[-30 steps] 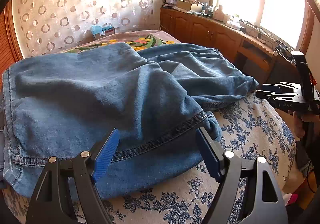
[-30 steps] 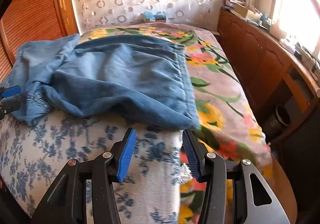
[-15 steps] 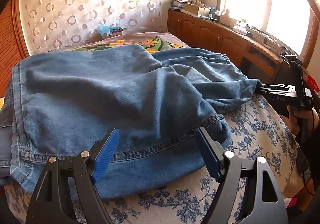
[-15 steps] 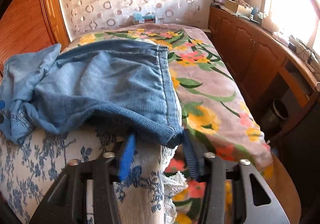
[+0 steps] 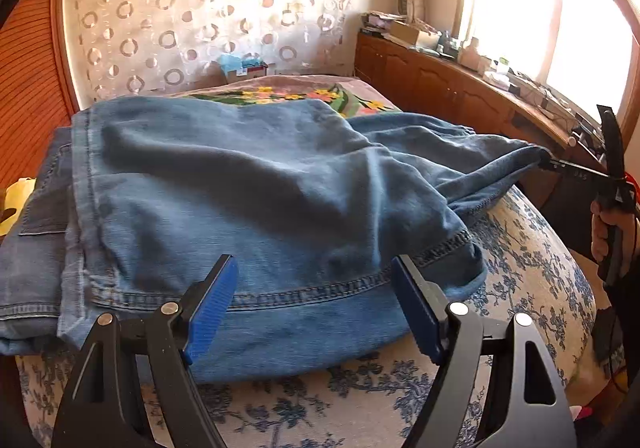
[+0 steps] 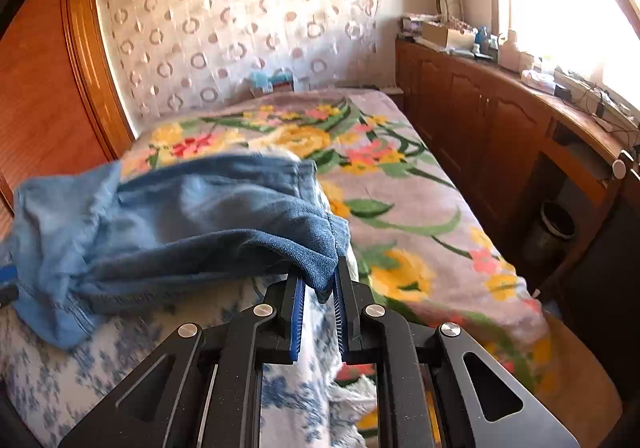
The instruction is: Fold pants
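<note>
Blue denim pants (image 5: 280,188) lie rumpled across the bed. My left gripper (image 5: 312,264) hovers open over their near stitched edge, its blue pads astride the cloth without touching it. My right gripper (image 6: 320,272) has a dark hem corner of the pants (image 6: 180,216) between its pads, and its jaws are closing on it. In the left wrist view the right gripper (image 5: 560,166) pulls that corner taut and off the bed, with a person's hand (image 5: 600,232) on its handle. The left gripper's blue pad (image 6: 8,272) peeks in at the right wrist view's left edge.
A white cover with blue flowers (image 5: 520,268) lies under the pants, and a flowered blanket (image 6: 400,188) lies beyond. A darker garment (image 5: 40,208) sits beneath at left. Along the right stand a wooden cabinet (image 6: 500,128) and a bin (image 6: 556,224). A tissue box (image 5: 240,66) sits at the bed's head.
The right gripper's jaws came together on the hem corner and raised it, drawing the cloth taut to the right. The left gripper shifted slightly over the near edge and stayed open.
</note>
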`<action>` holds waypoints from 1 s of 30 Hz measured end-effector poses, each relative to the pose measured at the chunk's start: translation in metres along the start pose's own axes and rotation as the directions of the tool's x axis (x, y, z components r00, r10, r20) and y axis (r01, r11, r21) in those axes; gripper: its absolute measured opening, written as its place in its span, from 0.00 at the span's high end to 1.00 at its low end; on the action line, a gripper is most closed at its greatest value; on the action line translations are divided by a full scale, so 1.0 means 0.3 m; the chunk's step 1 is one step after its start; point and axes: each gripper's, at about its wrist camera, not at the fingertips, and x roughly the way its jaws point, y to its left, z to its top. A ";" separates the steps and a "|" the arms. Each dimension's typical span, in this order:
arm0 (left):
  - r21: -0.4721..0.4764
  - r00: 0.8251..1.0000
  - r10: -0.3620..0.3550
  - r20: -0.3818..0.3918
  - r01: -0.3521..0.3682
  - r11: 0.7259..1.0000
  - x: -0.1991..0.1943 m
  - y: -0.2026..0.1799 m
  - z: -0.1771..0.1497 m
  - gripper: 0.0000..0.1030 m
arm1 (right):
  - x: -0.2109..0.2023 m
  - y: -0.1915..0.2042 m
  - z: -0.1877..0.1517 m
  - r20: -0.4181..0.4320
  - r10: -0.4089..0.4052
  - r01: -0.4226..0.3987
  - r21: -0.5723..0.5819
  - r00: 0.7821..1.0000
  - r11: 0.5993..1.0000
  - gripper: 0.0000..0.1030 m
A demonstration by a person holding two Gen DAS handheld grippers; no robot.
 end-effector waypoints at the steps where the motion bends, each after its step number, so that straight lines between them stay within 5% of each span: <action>1: -0.003 1.000 0.005 0.003 -0.004 1.000 -0.003 0.007 0.001 0.23 | -0.015 0.016 0.002 0.016 0.008 -0.008 0.003 1.000 1.000 0.87; 8: -0.033 0.999 0.034 0.032 -0.032 0.999 -0.035 0.069 0.007 0.23 | -0.060 0.113 0.063 0.097 0.121 -0.121 -0.009 0.988 0.993 0.87; 14: -0.067 0.996 0.061 0.059 -0.057 0.996 -0.086 0.129 0.003 0.23 | -0.089 0.303 0.159 0.156 0.276 -0.265 -0.092 0.948 0.960 0.87; 19: -0.094 0.991 0.101 0.085 -0.093 0.991 -0.155 0.188 0.007 0.23 | -0.131 0.534 0.230 0.166 0.422 -0.388 -0.201 0.891 0.900 0.87; 26: -0.146 0.980 0.164 0.116 -0.147 0.978 -0.243 0.279 -0.019 0.23 | -0.158 0.851 0.231 0.047 0.625 -0.577 -0.336 0.779 0.745 0.87; 30: -0.164 0.977 0.181 0.113 -0.161 0.973 -0.253 0.303 -0.042 0.23 | -0.077 0.941 0.170 -0.075 0.581 -0.559 -0.398 0.810 0.727 0.84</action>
